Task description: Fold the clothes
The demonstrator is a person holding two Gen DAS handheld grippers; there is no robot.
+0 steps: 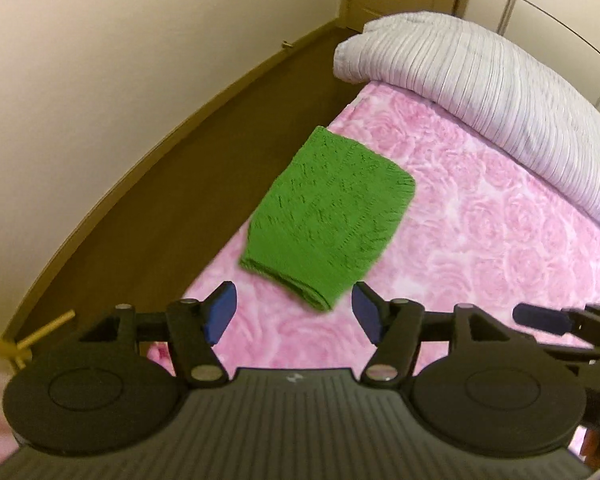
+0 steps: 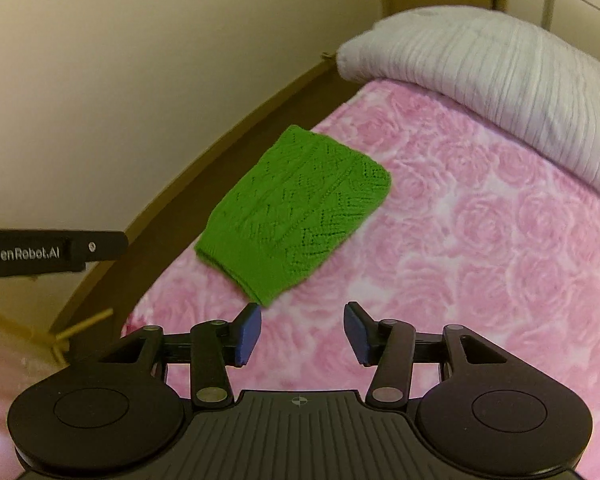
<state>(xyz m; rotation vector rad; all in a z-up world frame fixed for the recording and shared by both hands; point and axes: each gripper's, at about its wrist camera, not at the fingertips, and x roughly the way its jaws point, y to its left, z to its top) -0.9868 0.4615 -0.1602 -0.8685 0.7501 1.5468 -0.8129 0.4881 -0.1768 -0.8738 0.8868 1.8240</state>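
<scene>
A bed (image 1: 480, 240) covered by a pink blanket (image 2: 480, 260) with a rose pattern fills the room's near side, with cream walls and a dark strip of floor (image 1: 148, 184) beyond its edge. On the blanket lies a green knitted garment (image 1: 328, 216), folded into a compact rectangle, close to the bed's edge. It sits just ahead of the left gripper (image 1: 294, 314), whose jaws stand wide apart and hold nothing; the garment's nearest corner lies between and just beyond the two blue pads (image 1: 220, 312). In the right wrist view the same garment (image 2: 296, 216) lies ahead and a little left of the right gripper (image 2: 302, 334), its near corner just past the left-hand pad; these jaws are also spread and empty. Farther off, beyond the garment, a rolled white ribbed duvet (image 1: 492, 96) lies across the bed. Nothing lies between either pair of jaws and the garment. The left gripper's black body (image 2: 52, 254) shows at the left edge of the right wrist view
</scene>
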